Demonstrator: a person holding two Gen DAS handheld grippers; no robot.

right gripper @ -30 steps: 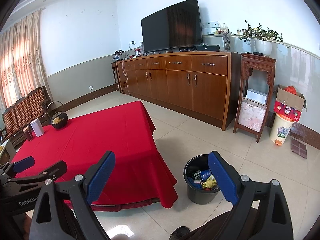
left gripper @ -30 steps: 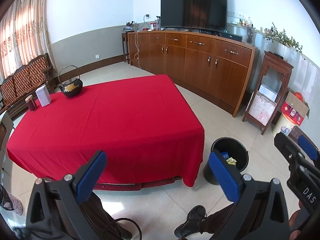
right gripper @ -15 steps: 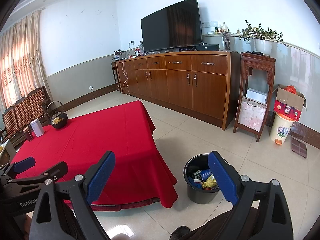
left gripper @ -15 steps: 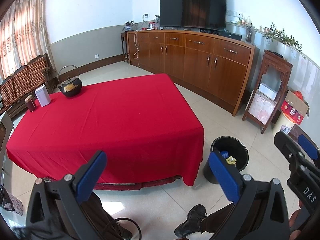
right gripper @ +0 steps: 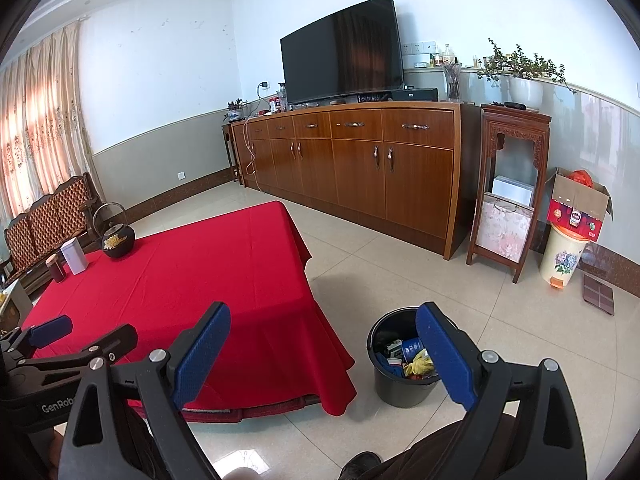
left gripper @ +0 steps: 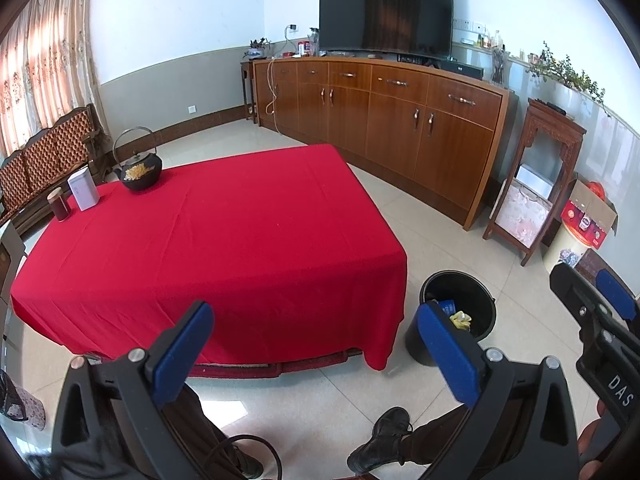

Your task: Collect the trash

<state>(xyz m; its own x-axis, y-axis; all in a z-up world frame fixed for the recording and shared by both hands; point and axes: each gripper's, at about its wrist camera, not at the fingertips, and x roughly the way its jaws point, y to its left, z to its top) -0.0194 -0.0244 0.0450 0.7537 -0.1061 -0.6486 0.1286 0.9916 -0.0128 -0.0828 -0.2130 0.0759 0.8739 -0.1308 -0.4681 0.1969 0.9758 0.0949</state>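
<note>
Left gripper [left gripper: 316, 344]: held up above the floor in front of the table, blue-padded jaws spread wide, nothing gripped between them.
Right gripper [right gripper: 322, 350]: also held wide apart and empty, raised beside the left one; its black frame and a blue pad are caught at the right edge of the left wrist view.
Black bucket [right gripper: 380, 376]: seen standing on the tiled floor just beside the near right corner of the table, upright, its rim uncovered.
Trash [right gripper: 414, 362]: already lying inside the bucket; a blue can, something yellow and crumpled, and darker scraps are made out, the rest too jumbled to be named.
Table [left gripper: 224, 240]: draped in a red cloth that hangs down on all visible sides; the broad middle of the cloth is seen smooth.
Iron teapot [left gripper: 138, 166]: set at the far left corner of the table, black with a gold pattern, its hoop handle standing upright.
White tin [left gripper: 83, 190]: placed just beside the teapot, upright.
Dark red canister [left gripper: 59, 205]: parked next to the white tin, nearer the table edge.
Wooden sideboard [right gripper: 360, 168]: stretched along the far wall, doors closed, with a dark television [right gripper: 342, 50] mounted above it.
Person: only dark trouser legs and a black shoe [left gripper: 382, 436] are glimpsed on the floor below the grippers.
Cardboard box [right gripper: 578, 204]: perched open on a flowered bin at the right wall.
</note>
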